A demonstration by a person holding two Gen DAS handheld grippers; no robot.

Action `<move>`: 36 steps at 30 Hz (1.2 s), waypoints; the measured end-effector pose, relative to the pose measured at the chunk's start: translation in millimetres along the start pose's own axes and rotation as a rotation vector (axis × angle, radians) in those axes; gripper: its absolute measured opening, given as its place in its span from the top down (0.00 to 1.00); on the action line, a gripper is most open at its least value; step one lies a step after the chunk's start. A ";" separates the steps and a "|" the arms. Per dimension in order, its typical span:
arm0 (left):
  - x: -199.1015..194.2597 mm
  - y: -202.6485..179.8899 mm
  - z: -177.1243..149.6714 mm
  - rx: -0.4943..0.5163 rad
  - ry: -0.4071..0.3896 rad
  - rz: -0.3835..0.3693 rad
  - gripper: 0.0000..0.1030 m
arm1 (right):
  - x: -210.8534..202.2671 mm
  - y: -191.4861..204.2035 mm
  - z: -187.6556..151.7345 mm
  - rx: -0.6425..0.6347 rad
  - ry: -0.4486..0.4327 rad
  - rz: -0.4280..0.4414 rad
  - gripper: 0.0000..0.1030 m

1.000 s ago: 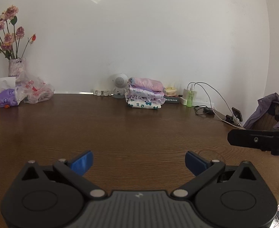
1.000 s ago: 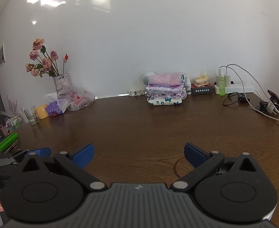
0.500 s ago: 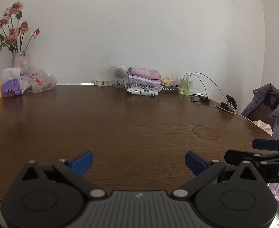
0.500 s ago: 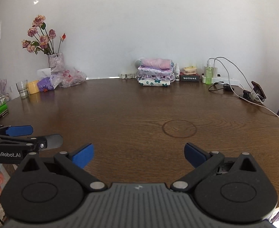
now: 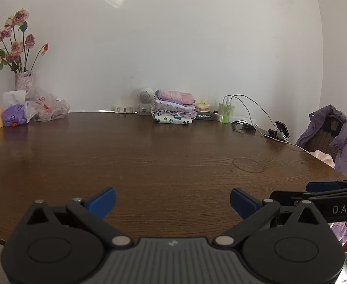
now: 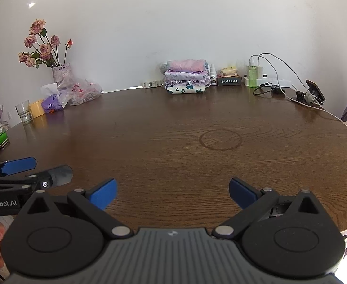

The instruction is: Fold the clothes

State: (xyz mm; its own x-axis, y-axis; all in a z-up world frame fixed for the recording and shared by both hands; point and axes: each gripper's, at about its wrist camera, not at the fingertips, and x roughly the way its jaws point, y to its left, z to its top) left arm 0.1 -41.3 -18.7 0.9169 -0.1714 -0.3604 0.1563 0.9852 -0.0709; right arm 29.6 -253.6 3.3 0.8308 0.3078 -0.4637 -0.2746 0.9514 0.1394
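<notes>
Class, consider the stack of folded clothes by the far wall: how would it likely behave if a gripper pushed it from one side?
The stack of folded clothes is soft layered fabric, so it would probably squash and shear, the top pink piece sliding first. It looks light, and might skid on the glossy table.

Pulled back from the stack of folded clothes (image 5: 174, 109) toward the near edge of the surface (image 5: 149, 156). Left tongs (image 5: 172, 200) and right tongs (image 6: 172, 193) now side by side, each showing in the other's view.
</notes>
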 end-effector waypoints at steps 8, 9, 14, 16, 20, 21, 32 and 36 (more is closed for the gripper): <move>-1.2 2.4 -2.6 -0.010 0.001 -0.023 0.00 | -2.9 4.3 -1.0 0.002 -0.008 -0.001 0.00; -1.4 3.1 -2.7 -0.013 0.000 -0.023 0.00 | -2.9 5.1 -1.2 -0.002 -0.008 -0.003 0.00; -2.2 6.4 -2.6 -0.023 -0.004 -0.022 0.00 | -4.0 7.6 -2.9 -0.006 -0.011 -0.003 0.00; -2.3 6.9 -2.5 -0.023 -0.003 -0.021 0.00 | -3.9 7.7 -3.0 -0.006 -0.010 -0.002 0.00; -2.7 6.8 -2.2 -0.021 -0.004 -0.024 0.00 | -3.7 8.0 -3.2 -0.008 -0.010 -0.002 0.00; -3.0 6.7 -2.7 -0.022 -0.005 -0.024 0.00 | -4.0 8.0 -3.5 -0.008 -0.011 -0.002 0.00; -3.8 9.4 -3.4 -0.024 -0.001 -0.020 0.00 | -5.5 9.3 -5.6 -0.010 -0.013 0.000 0.00; -3.8 10.8 -3.3 -0.029 -0.002 -0.014 0.00 | -5.7 9.9 -6.0 -0.010 -0.013 -0.001 0.00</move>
State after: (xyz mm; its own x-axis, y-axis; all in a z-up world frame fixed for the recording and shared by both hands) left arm -3.0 -30.0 -21.1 0.9154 -0.1850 -0.3576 0.1584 0.9820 -0.1026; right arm 19.2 -245.9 2.1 0.8371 0.3068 -0.4528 -0.2783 0.9516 0.1303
